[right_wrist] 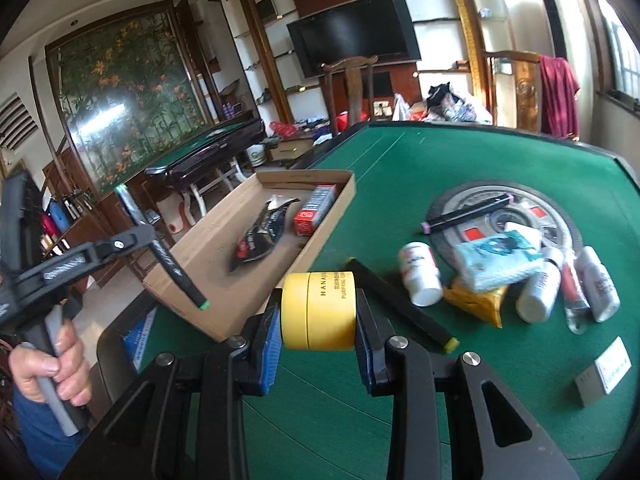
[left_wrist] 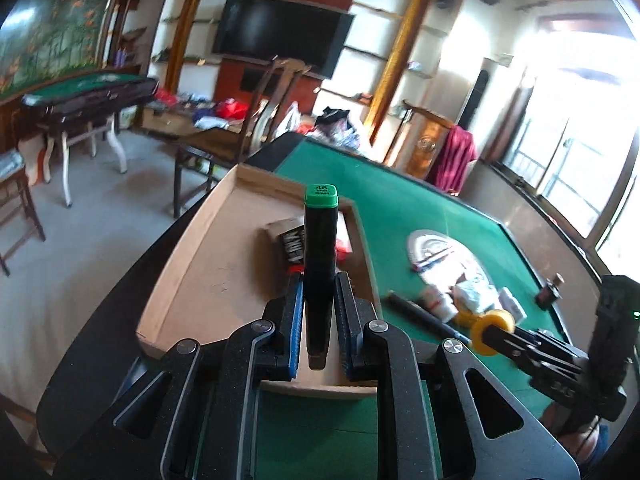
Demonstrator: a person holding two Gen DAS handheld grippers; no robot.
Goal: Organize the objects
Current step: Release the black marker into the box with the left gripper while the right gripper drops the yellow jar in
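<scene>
Ahead of the left gripper [left_wrist: 318, 320], pinching a green-capped marker [left_wrist: 320, 264], the cardboard tray [left_wrist: 180, 276] holds only a black pouch [right_wrist: 260, 236] and red box [right_wrist: 314, 210]; floor mostly bare, walls low. Right gripper [right_wrist: 318, 312] pinches a yellow jar [right_wrist: 318, 310] beside the tray's near edge. Bottles [right_wrist: 418, 274], tissue pack [right_wrist: 496, 260] and markers [right_wrist: 400, 300] wait on the surface [right_wrist: 440, 156] further right; sorting looks early.

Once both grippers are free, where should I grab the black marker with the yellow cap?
Probably mid-barrel. The marker lies flat on the felt, long and slim, with open felt on both long sides. Come from above with the jaws across its width; keep off the yellow cap end, and off the far end behind the jar.
</scene>
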